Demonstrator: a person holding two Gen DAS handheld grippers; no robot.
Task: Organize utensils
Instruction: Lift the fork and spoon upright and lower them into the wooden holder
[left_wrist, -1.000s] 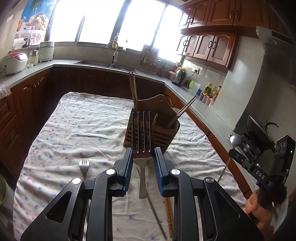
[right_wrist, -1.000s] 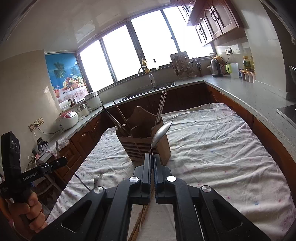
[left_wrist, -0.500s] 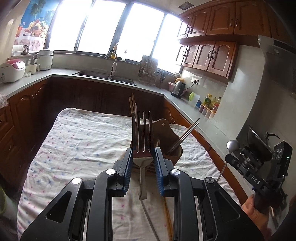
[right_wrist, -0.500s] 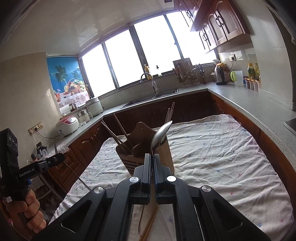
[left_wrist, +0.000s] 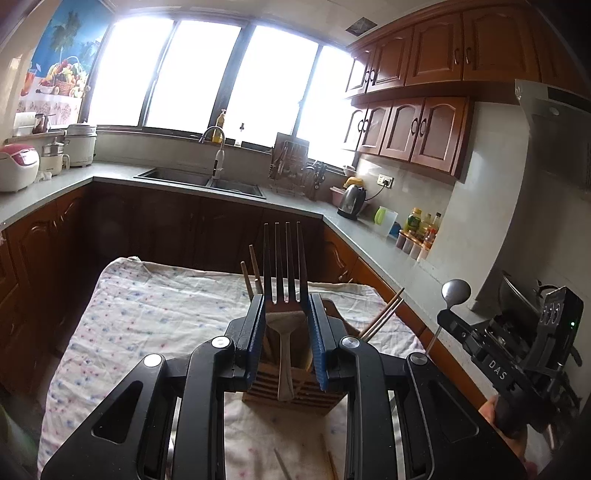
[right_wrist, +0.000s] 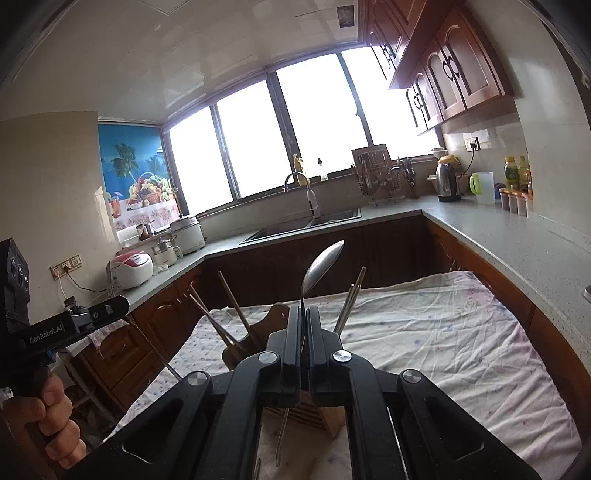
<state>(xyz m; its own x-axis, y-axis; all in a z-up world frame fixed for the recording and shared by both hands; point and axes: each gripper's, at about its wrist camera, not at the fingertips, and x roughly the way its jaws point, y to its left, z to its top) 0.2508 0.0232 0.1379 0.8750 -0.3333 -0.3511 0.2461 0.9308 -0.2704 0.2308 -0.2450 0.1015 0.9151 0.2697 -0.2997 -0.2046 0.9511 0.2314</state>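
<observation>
Lettering reading "GenRobot.AI" is seen on the left gripper at the left edge of the right wrist view, and "DAS" is printed on the right gripper at the right edge of the left wrist view. A wooden utensil holder stands on the cloth-covered table, and chopsticks are held in it, leaning outward to both sides. Just above the holder, a fork is pinched at its neck between the blue pads of the left gripper; its long axis runs upright, tines up and handle hanging down in front of the holder's slatted face. To the right of the fork, a spoon is clamped by the right gripper, whose jaws are pressed together on the thin handle; the bowl is raised and tilted right, the handle dropping toward the holder. Loose chopsticks lie on the cloth nearer than the holder.
</observation>
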